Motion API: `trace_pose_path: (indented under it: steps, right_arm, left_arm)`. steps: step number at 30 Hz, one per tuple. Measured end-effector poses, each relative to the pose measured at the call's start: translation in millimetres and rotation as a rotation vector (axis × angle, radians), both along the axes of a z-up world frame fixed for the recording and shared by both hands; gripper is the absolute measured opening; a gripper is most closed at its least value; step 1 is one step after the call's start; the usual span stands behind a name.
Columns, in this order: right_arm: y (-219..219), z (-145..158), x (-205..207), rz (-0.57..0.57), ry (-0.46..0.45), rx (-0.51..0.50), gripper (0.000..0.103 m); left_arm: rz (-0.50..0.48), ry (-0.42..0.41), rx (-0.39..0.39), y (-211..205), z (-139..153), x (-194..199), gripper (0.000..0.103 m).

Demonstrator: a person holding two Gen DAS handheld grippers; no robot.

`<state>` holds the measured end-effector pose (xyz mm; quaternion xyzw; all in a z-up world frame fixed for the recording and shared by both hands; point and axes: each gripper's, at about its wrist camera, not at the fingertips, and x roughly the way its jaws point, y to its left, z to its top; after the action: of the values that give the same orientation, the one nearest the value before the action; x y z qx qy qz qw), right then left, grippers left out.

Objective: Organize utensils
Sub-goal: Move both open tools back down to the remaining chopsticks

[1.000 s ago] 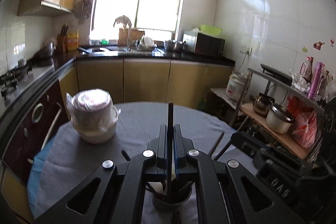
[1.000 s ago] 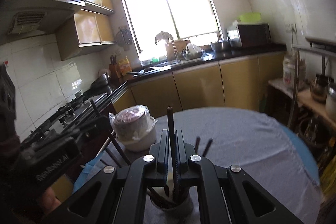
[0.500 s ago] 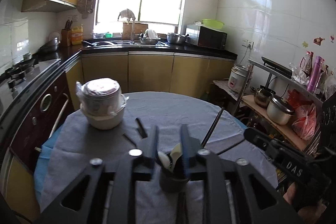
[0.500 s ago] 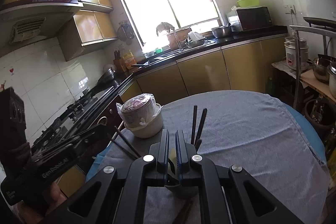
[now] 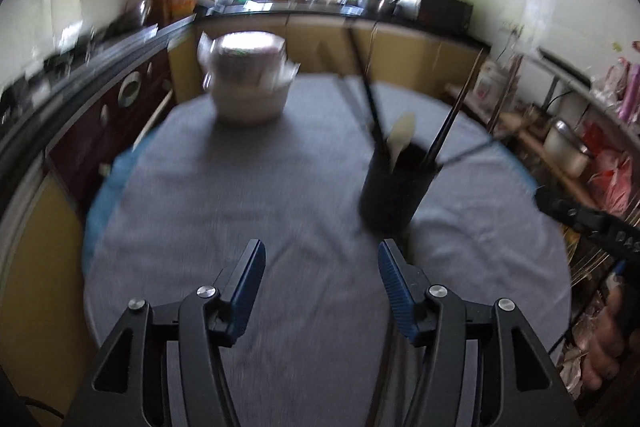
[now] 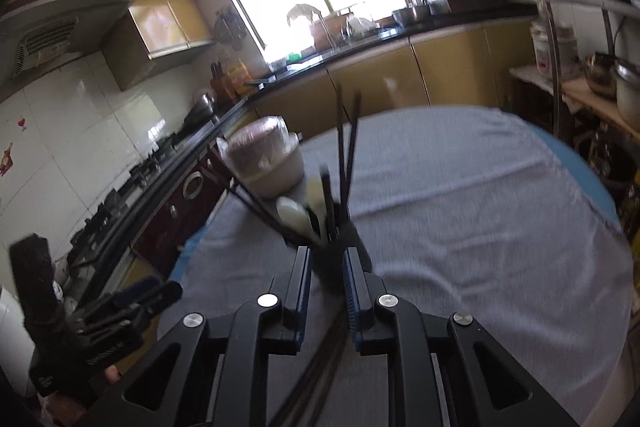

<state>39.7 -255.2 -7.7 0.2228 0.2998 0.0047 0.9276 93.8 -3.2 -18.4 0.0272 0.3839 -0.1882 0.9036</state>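
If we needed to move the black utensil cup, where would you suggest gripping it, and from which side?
I would grip the black cup across its round side wall, coming in level from the near side. It stands upright, and the chopsticks and pale spoon splaying from its mouth block a grasp from above.

A round desk [image 5: 248, 211] carries a grey cloth over a blue edge (seen at the rim). On the cloth stand a dark utensil cup [image 5: 394, 187] with chopsticks [image 6: 346, 151] and pale spoons [image 6: 294, 215], and a plastic-wrapped white pot [image 5: 248, 83] well apart.
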Motion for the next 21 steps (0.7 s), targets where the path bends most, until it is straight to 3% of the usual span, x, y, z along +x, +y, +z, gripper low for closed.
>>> trace_pose_path:
  steps: [4, 8, 21]
  right_arm:
    - [2.3, -31.5, -4.7, 0.007, 0.069, 0.035, 0.018]
    - [7.4, -52.6, -6.4, 0.022, 0.119, 0.055, 0.018]
    - [20.7, -72.2, -8.5, 0.054, 0.176, 0.063, 0.018]
  left_arm:
    - [0.028, 0.064, 0.025, 2.0, -24.4, -5.9, 0.06]
    - [0.041, 0.063, 0.078, -5.2, -32.9, -14.6, 0.06]
    - [0.064, 0.036, 0.15, -7.4, -39.8, -21.2, 0.06]
